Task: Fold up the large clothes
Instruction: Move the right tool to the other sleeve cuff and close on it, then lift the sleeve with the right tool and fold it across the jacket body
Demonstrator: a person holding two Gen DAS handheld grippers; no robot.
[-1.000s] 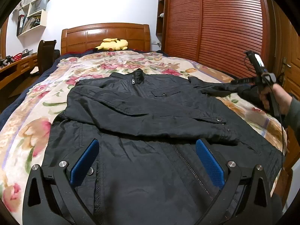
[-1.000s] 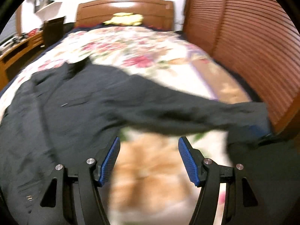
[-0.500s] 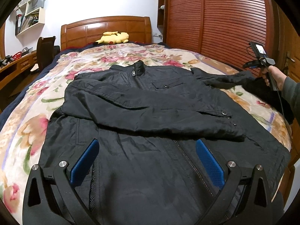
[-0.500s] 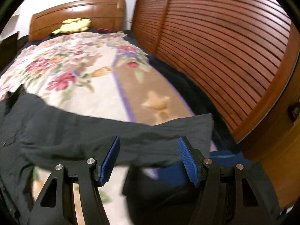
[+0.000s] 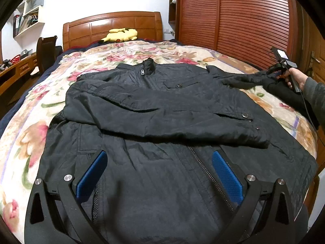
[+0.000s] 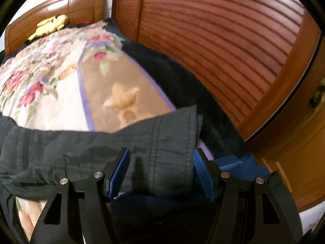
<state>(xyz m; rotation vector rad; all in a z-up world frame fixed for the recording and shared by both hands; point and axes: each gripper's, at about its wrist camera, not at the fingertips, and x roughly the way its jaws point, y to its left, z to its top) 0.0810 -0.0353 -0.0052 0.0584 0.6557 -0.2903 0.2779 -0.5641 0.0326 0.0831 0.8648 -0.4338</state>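
Note:
A black zip-up jacket (image 5: 162, 105) lies face up on the floral bedspread (image 5: 30, 134), collar toward the headboard. One sleeve is folded across its chest. The other sleeve (image 5: 243, 79) stretches out toward the bed's right edge. My left gripper (image 5: 159, 154) hovers open over the jacket's lower front, nothing between its blue pads. In the left wrist view my right gripper (image 5: 278, 67) sits at the sleeve's end, in a person's hand (image 5: 296, 77). In the right wrist view this gripper (image 6: 161, 152) is open, and the sleeve's cuff (image 6: 172, 130) lies just beyond its spread fingers, unpinched.
A slatted wooden wardrobe (image 5: 243, 20) runs close along the bed's right side. A yellow plush toy (image 5: 119, 35) rests against the headboard (image 5: 91, 26). A chair (image 5: 46, 50) and desk (image 5: 12, 69) stand on the left. Dark blue fabric (image 6: 233, 162) lies under the right gripper.
The right gripper has swept right along the outstretched sleeve, from over the bedspread to the cuff at the bed's edge. The left gripper has stayed over the jacket's lower front.

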